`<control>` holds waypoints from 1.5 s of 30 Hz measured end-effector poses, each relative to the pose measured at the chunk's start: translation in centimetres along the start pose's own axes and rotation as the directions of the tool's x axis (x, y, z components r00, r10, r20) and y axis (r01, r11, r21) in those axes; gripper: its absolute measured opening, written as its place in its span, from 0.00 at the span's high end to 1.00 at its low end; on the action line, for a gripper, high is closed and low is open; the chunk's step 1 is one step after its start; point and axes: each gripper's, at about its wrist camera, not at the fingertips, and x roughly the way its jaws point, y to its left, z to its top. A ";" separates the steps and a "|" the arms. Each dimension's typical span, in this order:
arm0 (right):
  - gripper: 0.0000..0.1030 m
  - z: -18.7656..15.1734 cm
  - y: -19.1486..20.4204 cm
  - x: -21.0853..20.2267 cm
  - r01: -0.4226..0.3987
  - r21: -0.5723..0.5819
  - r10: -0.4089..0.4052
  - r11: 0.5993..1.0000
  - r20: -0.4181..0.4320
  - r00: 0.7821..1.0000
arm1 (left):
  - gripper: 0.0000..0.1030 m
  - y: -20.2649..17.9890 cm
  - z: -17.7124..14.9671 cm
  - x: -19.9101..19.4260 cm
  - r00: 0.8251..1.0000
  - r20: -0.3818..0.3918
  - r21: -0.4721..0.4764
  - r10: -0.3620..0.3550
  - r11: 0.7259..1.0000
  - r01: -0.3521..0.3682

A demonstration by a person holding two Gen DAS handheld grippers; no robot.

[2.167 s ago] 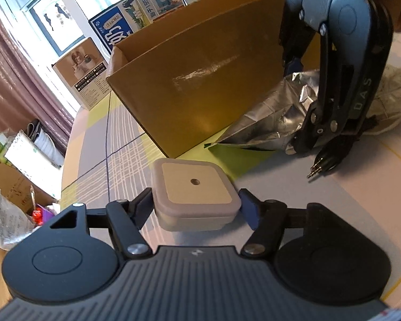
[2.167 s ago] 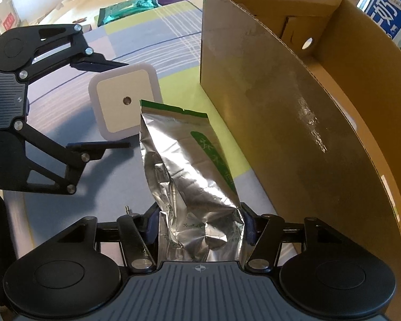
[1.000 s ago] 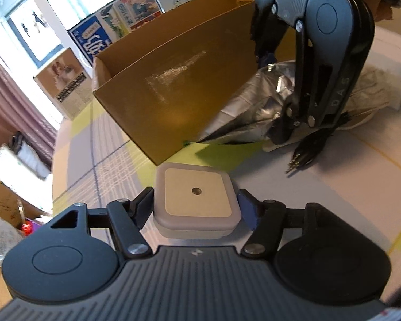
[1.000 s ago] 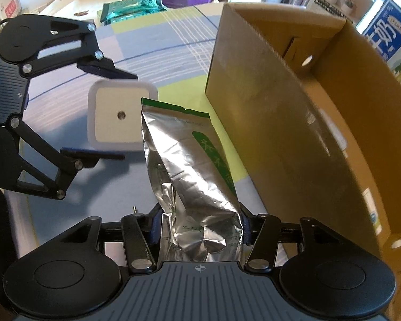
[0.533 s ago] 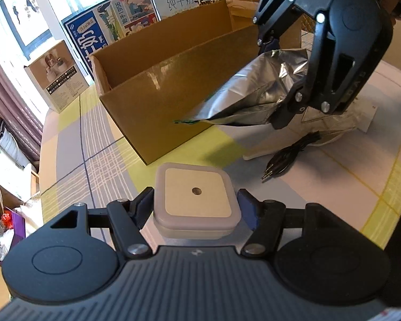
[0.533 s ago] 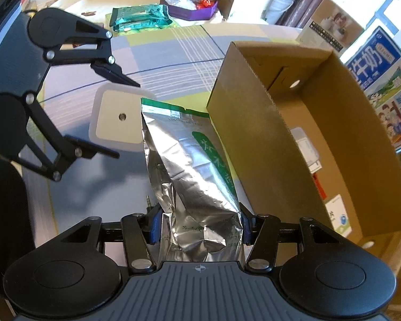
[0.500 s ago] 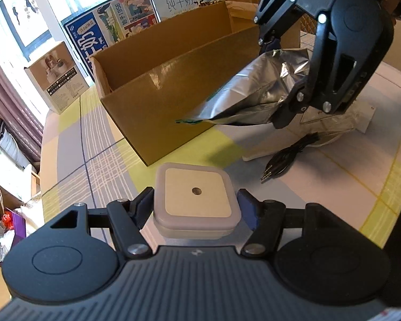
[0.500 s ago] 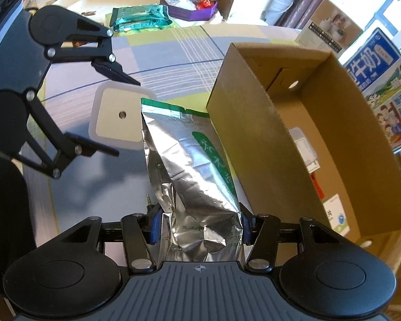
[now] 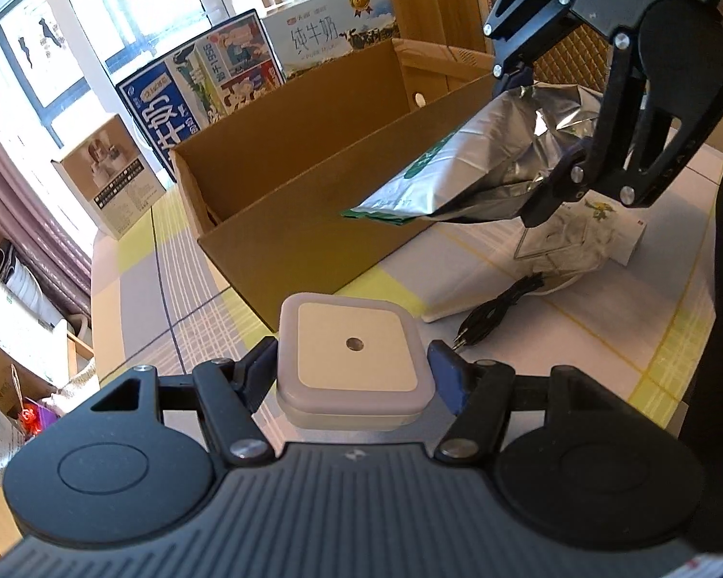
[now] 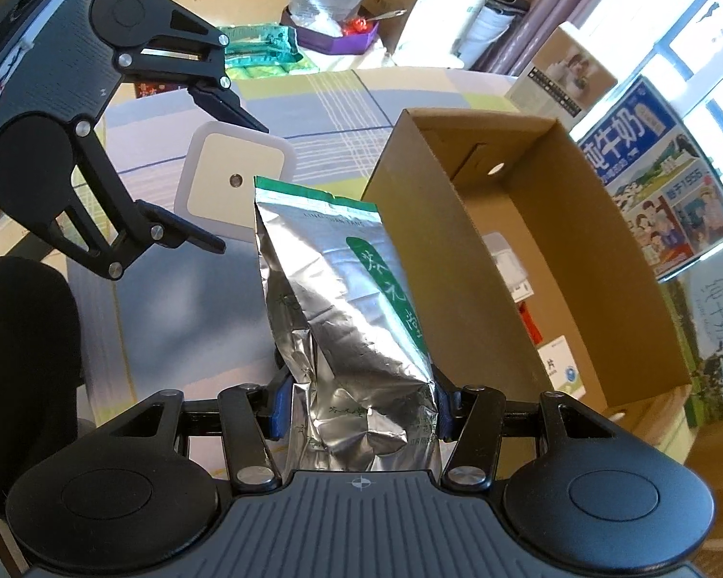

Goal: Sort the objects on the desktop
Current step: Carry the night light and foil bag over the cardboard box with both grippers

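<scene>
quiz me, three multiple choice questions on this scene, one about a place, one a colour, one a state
1. Where is the cardboard box relative to the foil bag in the right wrist view?
A. to its right
B. to its left
C. under it

2. What colour is the stripe on the foil bag?
A. red
B. green
C. blue

3. What is the left hand-held gripper doing?
A. open and empty
B. shut on a cable
C. shut on the square white device

Answers:
1. A, the open box sits right of the bag.
2. B, a green band runs along its top edge and down its face.
3. C, both fingers press the device's sides, while the right hand-held gripper holds the bag.
</scene>
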 end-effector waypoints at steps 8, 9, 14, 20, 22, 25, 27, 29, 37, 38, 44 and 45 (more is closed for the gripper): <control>0.51 -1.2 0.1 -2.2 0.018 0.007 -0.018 1.000 0.024 1.000 | 0.39 -0.6 1.2 -1.1 1.000 -0.001 0.019 0.006 1.000 -0.006; 0.51 -1.3 0.0 -2.4 0.020 0.009 -0.020 1.000 0.026 0.999 | 0.39 -0.7 1.4 -1.2 1.000 -0.002 0.021 0.006 1.000 -0.006; 0.51 -2.3 -0.5 -3.6 0.031 0.034 -0.033 0.999 0.039 0.999 | 0.39 -1.2 2.4 -1.6 1.000 -0.005 0.047 0.010 0.999 -0.009; 0.51 -3.8 -1.5 -4.9 0.044 0.075 -0.048 0.996 0.050 0.998 | 0.39 -1.6 3.7 -1.7 1.000 -0.002 0.070 0.007 0.998 -0.007; 0.51 -4.2 -1.9 -5.3 0.049 0.091 -0.055 0.995 0.056 0.997 | 0.39 -1.7 4.2 -1.7 1.000 0.000 0.076 0.005 0.997 -0.005; 0.51 -4.8 -2.7 -5.9 0.060 0.127 -0.068 0.990 0.064 0.996 | 0.39 -1.8 5.0 -1.6 1.000 0.003 0.089 0.006 0.996 -0.006; 0.51 -5.2 -3.4 -6.3 0.060 0.152 -0.071 0.987 0.069 0.995 | 0.39 -1.6 5.6 -1.5 1.000 0.007 0.094 0.006 0.996 -0.007; 0.51 -5.4 -4.0 -6.7 0.060 0.169 -0.074 0.984 0.072 0.995 | 0.39 -1.4 6.2 -1.4 1.000 0.012 0.098 0.009 0.995 -0.010; 0.51 -5.1 -7.7 -8.2 0.086 0.254 -0.114 0.963 0.098 0.989 | 0.39 -0.1 9.2 -0.9 0.999 0.047 0.105 0.023 0.994 -0.028; 0.51 -5.0 -8.2 -8.4 0.086 0.273 -0.119 0.958 0.105 0.987 | 0.39 0.2 9.7 -0.8 0.998 0.053 0.100 0.027 0.994 -0.032; 0.51 -3.8 -12.0 -8.1 0.093 0.398 -0.157 0.913 0.133 0.979 | 0.39 2.7 12.5 0.7 0.996 0.075 0.024 0.039 0.999 -0.040; 0.51 -3.6 -12.5 -7.9 0.094 0.412 -0.161 0.906 0.132 0.978 | 0.39 3.1 12.9 1.0 0.996 0.077 0.008 0.039 0.999 -0.040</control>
